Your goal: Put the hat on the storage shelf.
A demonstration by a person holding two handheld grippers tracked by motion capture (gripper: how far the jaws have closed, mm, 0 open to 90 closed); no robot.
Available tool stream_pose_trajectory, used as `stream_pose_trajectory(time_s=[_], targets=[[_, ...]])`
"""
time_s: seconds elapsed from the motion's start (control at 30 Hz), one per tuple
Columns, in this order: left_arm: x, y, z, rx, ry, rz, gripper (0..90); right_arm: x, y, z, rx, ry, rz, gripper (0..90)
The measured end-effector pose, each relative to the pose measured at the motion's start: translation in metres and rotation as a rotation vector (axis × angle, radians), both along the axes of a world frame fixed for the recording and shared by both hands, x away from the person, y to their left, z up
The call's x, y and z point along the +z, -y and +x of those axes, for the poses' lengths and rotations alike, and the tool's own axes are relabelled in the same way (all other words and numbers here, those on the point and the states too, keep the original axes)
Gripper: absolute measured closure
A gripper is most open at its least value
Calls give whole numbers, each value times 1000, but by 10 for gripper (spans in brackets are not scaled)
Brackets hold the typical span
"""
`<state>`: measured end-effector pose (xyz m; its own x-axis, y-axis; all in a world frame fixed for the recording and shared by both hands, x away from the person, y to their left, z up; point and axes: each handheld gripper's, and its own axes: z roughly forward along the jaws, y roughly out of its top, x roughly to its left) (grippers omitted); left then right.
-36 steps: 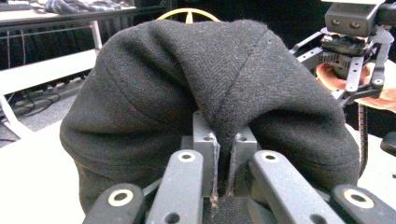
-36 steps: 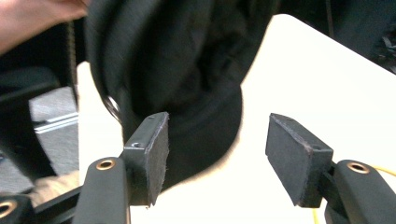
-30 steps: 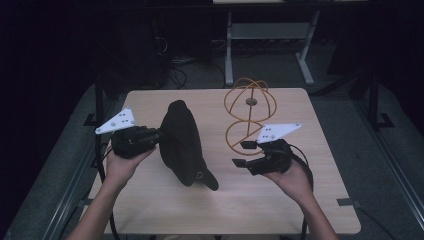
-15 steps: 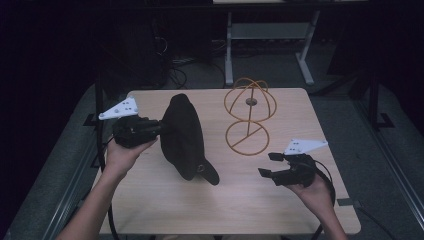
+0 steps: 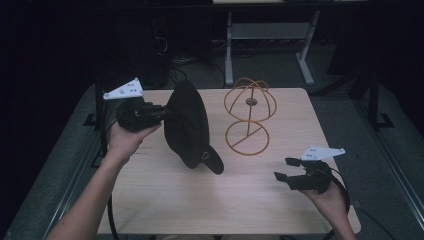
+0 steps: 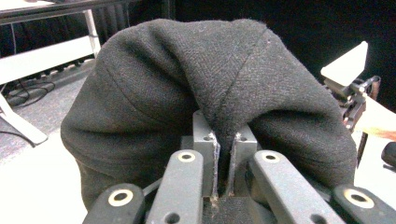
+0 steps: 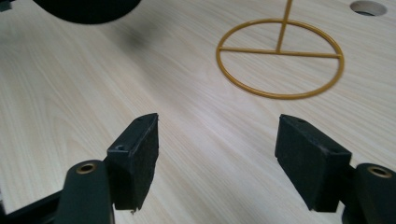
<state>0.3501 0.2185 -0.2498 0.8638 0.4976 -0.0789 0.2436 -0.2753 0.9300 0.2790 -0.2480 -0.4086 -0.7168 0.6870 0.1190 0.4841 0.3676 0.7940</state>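
While left gripper point(image 5: 162, 114) pinches black cap point(image 5: 187, 125); right gripper point(image 5: 287, 169) gapes

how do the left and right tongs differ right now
The left tongs are shut on the black cap, held up above the table; the right tongs are open and hold nothing. In the high view the left sits higher beside the cap, the right low near the table's right edge. Both carry a grey three-cornered plate.
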Motion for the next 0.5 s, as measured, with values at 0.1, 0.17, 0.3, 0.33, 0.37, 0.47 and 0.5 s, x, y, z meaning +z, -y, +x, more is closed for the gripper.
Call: stream_pose_trajectory(time_s=[0.1, 0.17, 0.3, 0.33, 0.37, 0.47, 0.5], targets=[[5, 3, 5, 0, 0, 3, 848, -3, 4, 1, -11, -2, -9, 294], [9, 5, 8, 1, 4, 4, 848, -5, 7, 1, -17, 3, -19, 294], [14, 8, 14, -4, 6, 8, 848, -8, 10, 1, -32, -3, -27, 288], [16, 9, 15, -2, 5, 6, 848, -9, 10, 1, -30, -1, -30, 287], [17, 10, 17, -3, 5, 3, 848, -9, 11, 1, -33, -2, -31, 285], [22, 13, 22, -4, 6, -2, 848, -10, 13, 1, -38, 5, -28, 280], [24, 14, 24, -6, 5, -3, 848, -10, 13, 1, -43, 2, -28, 279]])
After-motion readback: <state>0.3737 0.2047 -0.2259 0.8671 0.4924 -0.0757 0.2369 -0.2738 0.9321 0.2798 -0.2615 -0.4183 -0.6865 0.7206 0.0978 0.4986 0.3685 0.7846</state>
